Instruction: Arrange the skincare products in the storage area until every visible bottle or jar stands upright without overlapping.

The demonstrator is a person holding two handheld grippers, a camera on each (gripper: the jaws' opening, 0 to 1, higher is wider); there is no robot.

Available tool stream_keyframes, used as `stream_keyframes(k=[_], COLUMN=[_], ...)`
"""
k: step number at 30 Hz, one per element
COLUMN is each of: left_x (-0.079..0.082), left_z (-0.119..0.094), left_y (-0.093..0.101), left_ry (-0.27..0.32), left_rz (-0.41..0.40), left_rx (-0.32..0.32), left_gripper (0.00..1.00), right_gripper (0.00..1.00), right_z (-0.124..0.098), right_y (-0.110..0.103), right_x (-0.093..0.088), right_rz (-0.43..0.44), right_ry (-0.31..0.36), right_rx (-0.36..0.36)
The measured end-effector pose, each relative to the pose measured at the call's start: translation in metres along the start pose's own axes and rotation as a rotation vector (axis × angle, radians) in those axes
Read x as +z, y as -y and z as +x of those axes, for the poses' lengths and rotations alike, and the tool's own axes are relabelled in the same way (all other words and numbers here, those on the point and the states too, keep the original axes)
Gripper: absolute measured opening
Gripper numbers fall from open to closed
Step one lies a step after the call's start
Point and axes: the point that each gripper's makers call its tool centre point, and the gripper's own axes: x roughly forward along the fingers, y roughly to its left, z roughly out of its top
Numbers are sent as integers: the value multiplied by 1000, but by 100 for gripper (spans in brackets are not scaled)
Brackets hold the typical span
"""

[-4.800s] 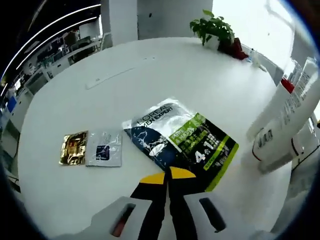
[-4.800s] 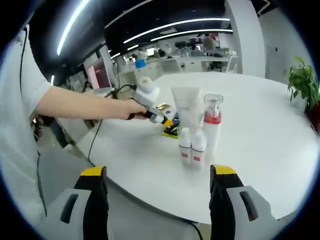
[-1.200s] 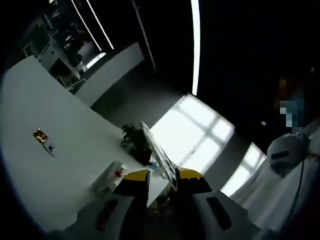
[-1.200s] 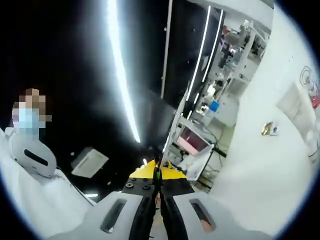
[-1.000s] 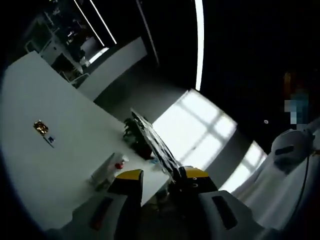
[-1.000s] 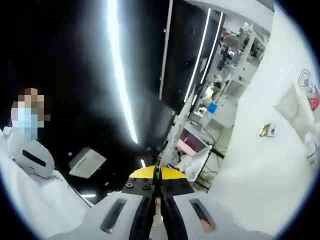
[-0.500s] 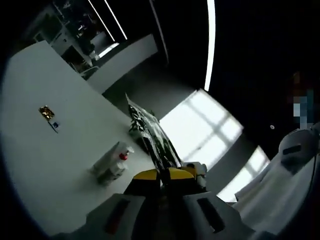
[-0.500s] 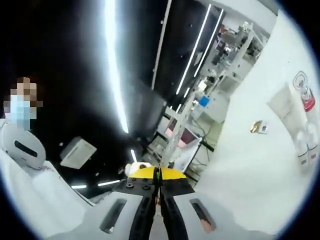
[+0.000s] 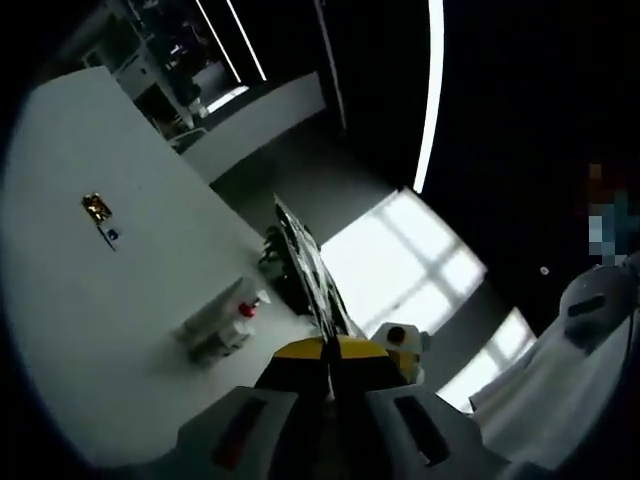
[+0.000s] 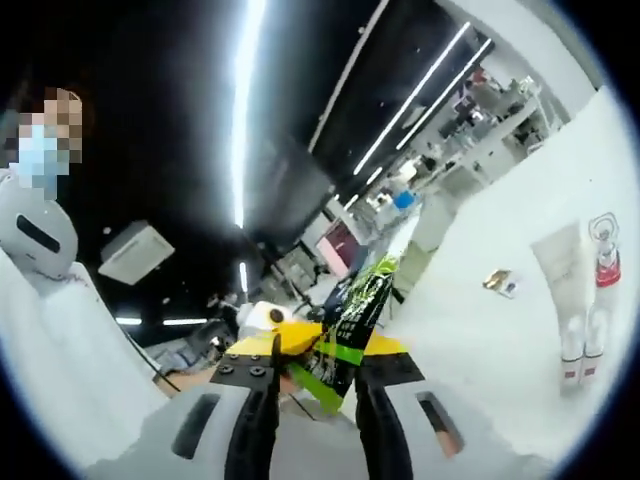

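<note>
Sachet pack lifted off the table, now passed between the tongs

Nearest, the flat glossy sachet pack (image 10: 358, 315) is pinched edge-on by the clenched left tongs (image 9: 325, 352); the right tongs (image 10: 312, 362), clamped on it a second ago, have been parted. Beyond, on the white table (image 9: 70, 300), the white tube and bottles (image 10: 580, 300) are seen upright, so little seems left.

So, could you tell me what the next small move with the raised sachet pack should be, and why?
Probably lower the sachet pack toward the white table, beside the standing bottles: the left gripper is shut on it in mid-air, while the right gripper's jaws stand apart around it.
</note>
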Motion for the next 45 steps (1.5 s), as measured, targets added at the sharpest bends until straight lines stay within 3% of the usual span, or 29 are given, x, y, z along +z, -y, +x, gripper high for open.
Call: stream_keyframes(k=[7, 11, 18, 38, 45], left_x=[-7, -10, -17, -27, -33], left_z=[3, 8, 14, 21, 27], left_y=[-12, -16, -27, -60, -78], left_ry=[-1, 1, -20, -62, -93], left_rz=[-49, -78, -104, -156, -161], left_rx=[13, 12, 26, 88, 129], left_gripper=[0, 0, 0, 0, 0], right_gripper=[68, 80, 98, 100, 100], right_z=[0, -5, -16, -46, -52], right_y=[9, 17, 37, 77, 86], right_x=[-16, -27, -37, -54, -49], right_rz=[-114, -175, -241, -303, -306], right_ry=[-92, -162, -215, -329, -317], right_rx=[-79, -119, -211, -364, -401])
